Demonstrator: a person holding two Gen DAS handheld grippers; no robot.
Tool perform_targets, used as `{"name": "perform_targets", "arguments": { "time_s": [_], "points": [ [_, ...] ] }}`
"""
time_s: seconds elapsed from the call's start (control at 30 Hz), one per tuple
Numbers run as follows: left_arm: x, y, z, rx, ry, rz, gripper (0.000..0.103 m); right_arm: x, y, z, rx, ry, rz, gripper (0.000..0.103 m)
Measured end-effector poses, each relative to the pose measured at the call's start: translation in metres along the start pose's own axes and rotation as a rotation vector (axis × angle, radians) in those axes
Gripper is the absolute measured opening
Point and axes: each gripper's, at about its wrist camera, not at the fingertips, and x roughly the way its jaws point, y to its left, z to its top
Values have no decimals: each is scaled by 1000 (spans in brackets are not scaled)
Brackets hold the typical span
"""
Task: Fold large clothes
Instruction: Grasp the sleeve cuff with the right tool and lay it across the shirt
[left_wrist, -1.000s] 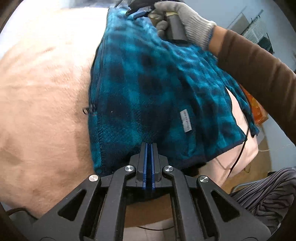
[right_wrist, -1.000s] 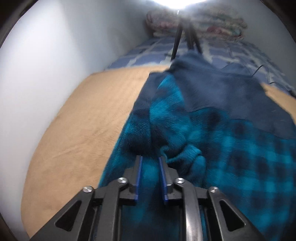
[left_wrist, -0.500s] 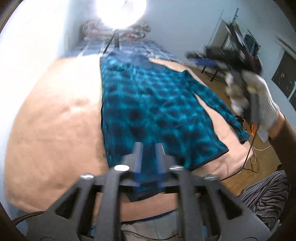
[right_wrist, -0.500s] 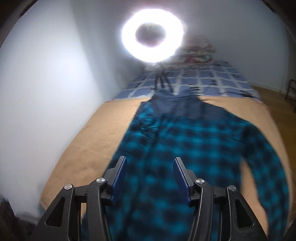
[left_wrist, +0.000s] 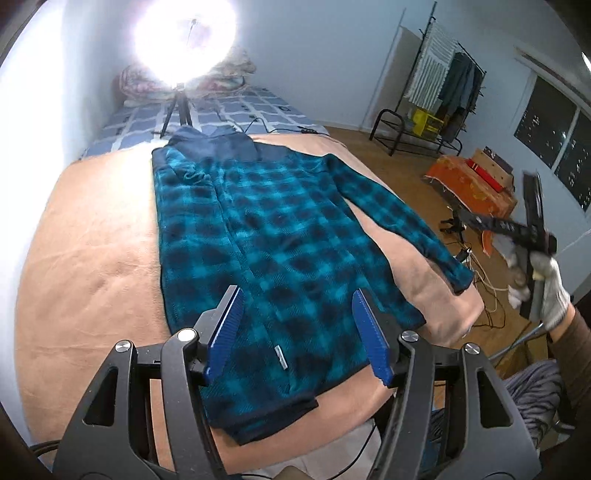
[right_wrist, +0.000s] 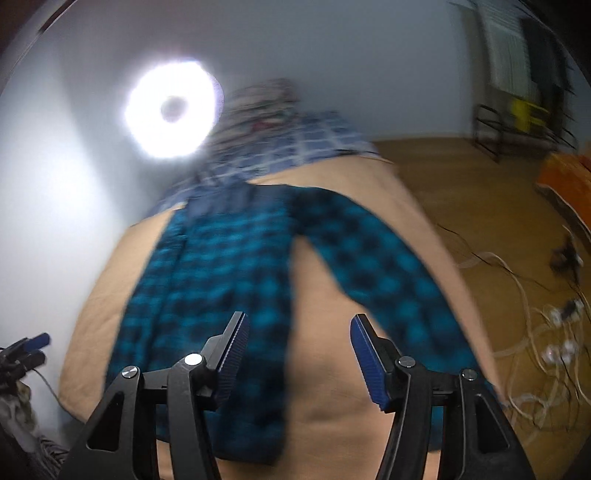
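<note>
Tan blanket (left_wrist: 92, 258) over bed, ring light (left_wrist: 184, 37) at far end, clothes rack (left_wrist: 443, 92) by wall. Teal plaid jacket (left_wrist: 266, 251) flat on blanket. Left gripper (left_wrist: 297, 332) and right gripper (right_wrist: 299, 350) both spread wide, empty.

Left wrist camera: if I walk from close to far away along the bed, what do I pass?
Left gripper → teal plaid jacket on the tan blanket → blue checkered quilt → ring light.

One plaid jacket (left_wrist: 280, 236), two grippers (left_wrist: 295, 332).
</note>
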Motion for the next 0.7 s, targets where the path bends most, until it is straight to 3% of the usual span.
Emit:
{"name": "perform_targets", "arguments": {
  "time_s": [0.27,0.37,0.5,0.7],
  "points": [
    [43,20,-13,-99,99,-29,63,-1,-127,-32,253,21,-130,60],
    [50,16,-19,-75,115,-14,63,7,-170,-46,360,52,-147,60],
    [59,8,-29,-40,144,-11,63,20,-204,-64,473,92,-120,55],
    [67,1,-29,-35,165,-31,63,33,-219,-82,498,163,-160,54]
  ]
}}
